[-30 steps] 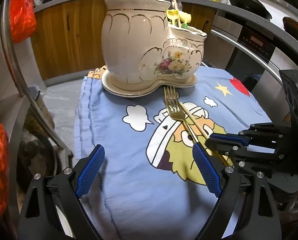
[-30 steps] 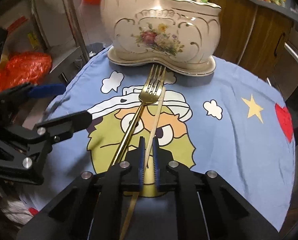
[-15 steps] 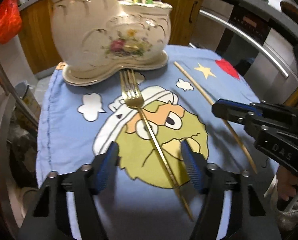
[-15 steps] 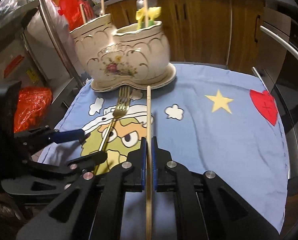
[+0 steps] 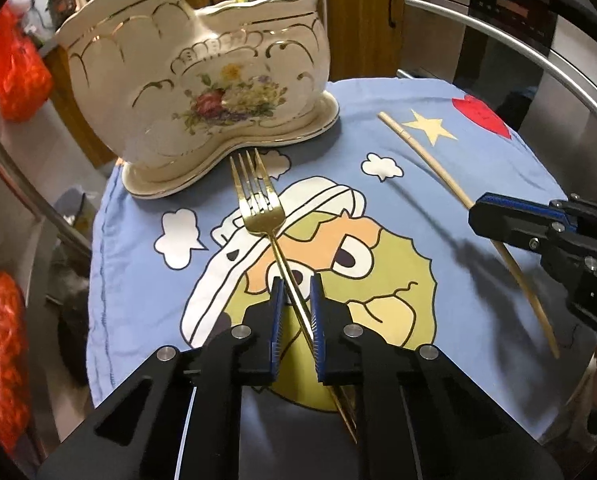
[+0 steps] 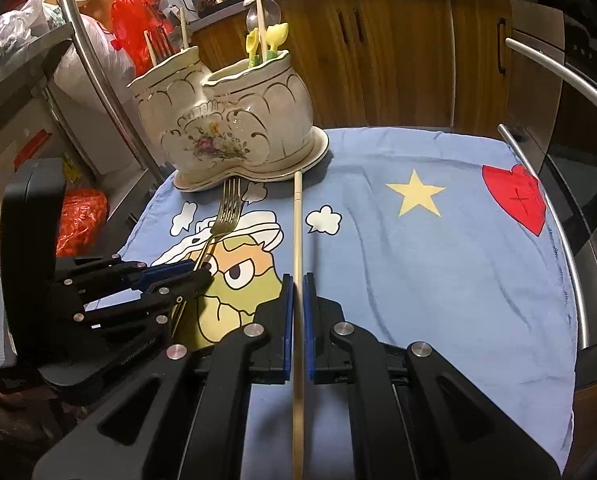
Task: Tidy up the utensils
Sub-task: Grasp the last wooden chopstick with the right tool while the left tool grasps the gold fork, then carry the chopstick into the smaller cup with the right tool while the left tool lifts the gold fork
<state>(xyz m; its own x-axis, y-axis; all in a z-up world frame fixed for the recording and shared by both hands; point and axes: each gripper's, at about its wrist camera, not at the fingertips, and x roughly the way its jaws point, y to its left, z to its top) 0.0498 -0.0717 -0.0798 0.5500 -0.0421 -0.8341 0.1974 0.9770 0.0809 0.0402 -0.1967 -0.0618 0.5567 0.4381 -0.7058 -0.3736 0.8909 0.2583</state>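
Observation:
A cream two-pot ceramic utensil holder (image 5: pixel 202 92) with gold trim stands at the far side of the blue cartoon cloth (image 5: pixel 438 208); it also shows in the right wrist view (image 6: pixel 234 128). A gold fork (image 5: pixel 260 204) lies on the cloth, tines toward the holder. My left gripper (image 5: pixel 294 312) is nearly shut around the fork's handle. My right gripper (image 6: pixel 296 316) is shut on a wooden chopstick (image 6: pixel 297 232) and holds it above the cloth, tip toward the holder. The chopstick also shows in the left wrist view (image 5: pixel 426 156).
The holder contains chopsticks, a spoon and yellow utensils (image 6: pixel 272 40). Curved metal rails (image 6: pixel 558 216) ring the small table. Wooden cabinets (image 6: pixel 398 52) stand behind, an oven (image 5: pixel 510 32) to the right, red bags (image 6: pixel 78 220) to the left.
My left gripper has come forward over the fork's handle and closed from wide open to nearly shut. My right gripper has lifted the chopstick and moved right, away from the fork.

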